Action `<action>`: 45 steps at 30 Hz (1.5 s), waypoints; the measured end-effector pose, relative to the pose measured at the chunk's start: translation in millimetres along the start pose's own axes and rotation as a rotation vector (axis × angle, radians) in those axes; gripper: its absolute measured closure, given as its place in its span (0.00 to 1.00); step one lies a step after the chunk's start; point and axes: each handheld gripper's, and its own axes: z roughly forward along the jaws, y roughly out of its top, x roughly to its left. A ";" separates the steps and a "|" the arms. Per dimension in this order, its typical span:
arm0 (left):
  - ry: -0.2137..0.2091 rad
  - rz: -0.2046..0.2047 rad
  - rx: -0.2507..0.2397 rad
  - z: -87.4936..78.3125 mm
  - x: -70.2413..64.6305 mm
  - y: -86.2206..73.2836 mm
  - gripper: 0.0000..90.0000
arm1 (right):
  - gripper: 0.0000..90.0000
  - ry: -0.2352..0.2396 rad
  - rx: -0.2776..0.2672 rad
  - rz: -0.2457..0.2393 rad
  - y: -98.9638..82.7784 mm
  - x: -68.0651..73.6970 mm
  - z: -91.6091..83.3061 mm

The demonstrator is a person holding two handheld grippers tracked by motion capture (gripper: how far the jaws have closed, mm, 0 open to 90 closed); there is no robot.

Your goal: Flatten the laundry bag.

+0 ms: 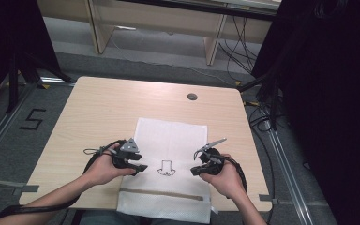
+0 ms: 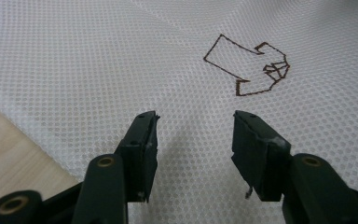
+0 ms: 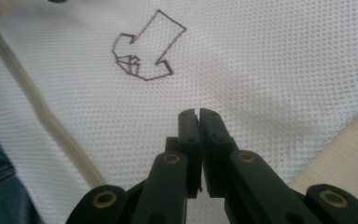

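We see a white mesh laundry bag (image 1: 168,154) lying flat on the wooden surface (image 1: 98,112). Its near edge hangs over the surface edge at 6 o'clock, toward the person. A zipper (image 1: 161,193) runs across the bag near that edge. A small brown arrow drawing (image 1: 165,168) sits on the mesh, right between the two tools.

The left tool (image 1: 140,167) is at 9 o'clock from the arrow, held in the left hand (image 1: 104,168). In the left gripper view its jaws stand apart over the mesh, with nothing between them, and the arrow is at 1 o'clock from them.

The right tool (image 1: 196,169) is at 3 o'clock from the arrow, held in the right hand (image 1: 225,177). In the right gripper view its jaws are pressed together just above the mesh. We cannot tell if any mesh is pinched between them. The arrow is at 11 o'clock from them, and the zipper runs along the left.
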 end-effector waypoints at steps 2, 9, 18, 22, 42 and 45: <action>-0.001 0.009 0.006 0.5 -0.1 -0.3 0.62 | 1.00 -0.027 0.010 -0.042 0.5 -2.4 5.7; -0.006 0.100 0.102 1.2 0.9 -4.4 0.77 | 1.00 -0.055 0.050 -0.072 0.5 1.0 19.9; -0.015 0.108 0.135 6.6 -5.6 -8.0 0.90 | 1.00 -0.116 0.071 -0.074 -3.2 1.0 31.1; 0.003 0.126 0.157 9.0 -11.2 -7.2 0.96 | 1.00 -0.142 0.089 -0.089 -3.5 -1.9 34.2; -0.001 0.054 0.192 -3.3 2.4 -15.3 0.97 | 1.00 -0.113 0.078 -0.068 5.2 5.4 49.0; 0.020 0.030 0.197 -6.8 8.8 -17.6 0.96 | 1.00 -0.109 0.080 -0.097 16.1 5.3 54.7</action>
